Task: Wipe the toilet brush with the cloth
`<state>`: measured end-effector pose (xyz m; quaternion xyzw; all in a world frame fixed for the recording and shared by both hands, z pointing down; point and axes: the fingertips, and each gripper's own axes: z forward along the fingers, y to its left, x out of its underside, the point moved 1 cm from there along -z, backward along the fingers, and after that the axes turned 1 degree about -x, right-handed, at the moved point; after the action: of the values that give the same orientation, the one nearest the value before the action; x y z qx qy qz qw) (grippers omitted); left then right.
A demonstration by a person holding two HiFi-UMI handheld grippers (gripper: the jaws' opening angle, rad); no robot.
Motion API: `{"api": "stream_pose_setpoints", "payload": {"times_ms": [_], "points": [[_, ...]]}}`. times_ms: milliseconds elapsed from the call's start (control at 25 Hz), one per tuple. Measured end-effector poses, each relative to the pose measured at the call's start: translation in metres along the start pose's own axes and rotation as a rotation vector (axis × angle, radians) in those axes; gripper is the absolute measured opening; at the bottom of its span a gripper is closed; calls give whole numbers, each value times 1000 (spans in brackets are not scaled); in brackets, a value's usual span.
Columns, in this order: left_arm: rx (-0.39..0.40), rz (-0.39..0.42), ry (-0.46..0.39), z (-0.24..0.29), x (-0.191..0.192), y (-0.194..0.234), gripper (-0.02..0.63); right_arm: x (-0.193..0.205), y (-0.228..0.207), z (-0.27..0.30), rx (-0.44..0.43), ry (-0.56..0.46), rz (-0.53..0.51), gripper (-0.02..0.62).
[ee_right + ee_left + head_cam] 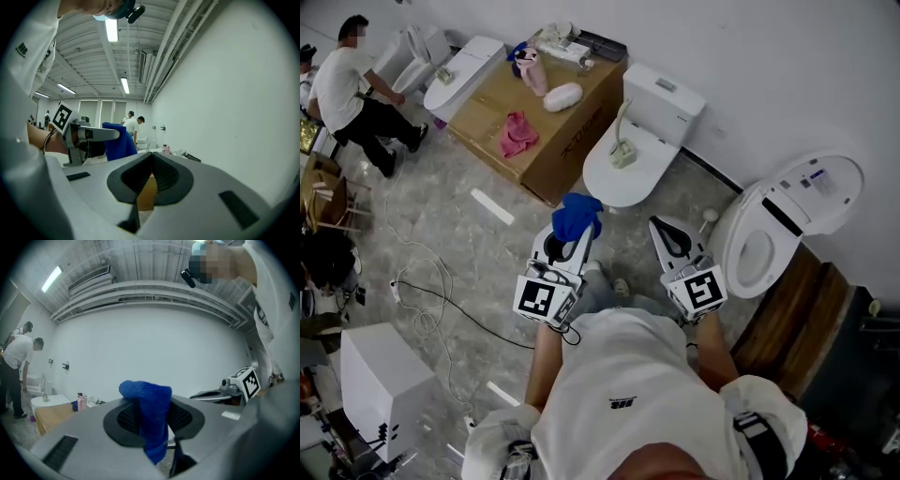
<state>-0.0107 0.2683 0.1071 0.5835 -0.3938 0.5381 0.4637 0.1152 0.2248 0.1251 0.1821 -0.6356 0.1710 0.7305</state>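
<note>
You stand in a room of toilets, facing a white wall. Straight ahead is a toilet with its lid down. A second toilet to the right has its lid raised. A large cardboard box lies to the left, with a pink rag and small bottles on top. Another person bends over a toilet far off at the left.

Both grippers are held out in front of your chest, side by side and roughly level, pointing towards the closed toilet.

The left gripper is clenched on the blue cloth. The cloth is pinched in the middle, so a folded end stands up above the jaws and the other end hangs below. That leaves loose fabric free for wiping.

The right gripper is clamped closed with nothing between its pads. It looks reserved for the brush and would have to open before it can take the handle.

What appears to be the toilet brush stands on the closed lid, its pale handle curving upward. It is ahead of both grippers and well apart from them. Neither the cloth nor a jaw touches it, so wiping has not begun.
</note>
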Motion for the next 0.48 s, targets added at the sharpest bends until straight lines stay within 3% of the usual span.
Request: {"api": "stream_pose_setpoints", "payload": {"times_ms": [480], "points": [[15, -23, 31, 67, 16, 61, 123, 17, -50, 67, 29, 46, 27, -3]]}}
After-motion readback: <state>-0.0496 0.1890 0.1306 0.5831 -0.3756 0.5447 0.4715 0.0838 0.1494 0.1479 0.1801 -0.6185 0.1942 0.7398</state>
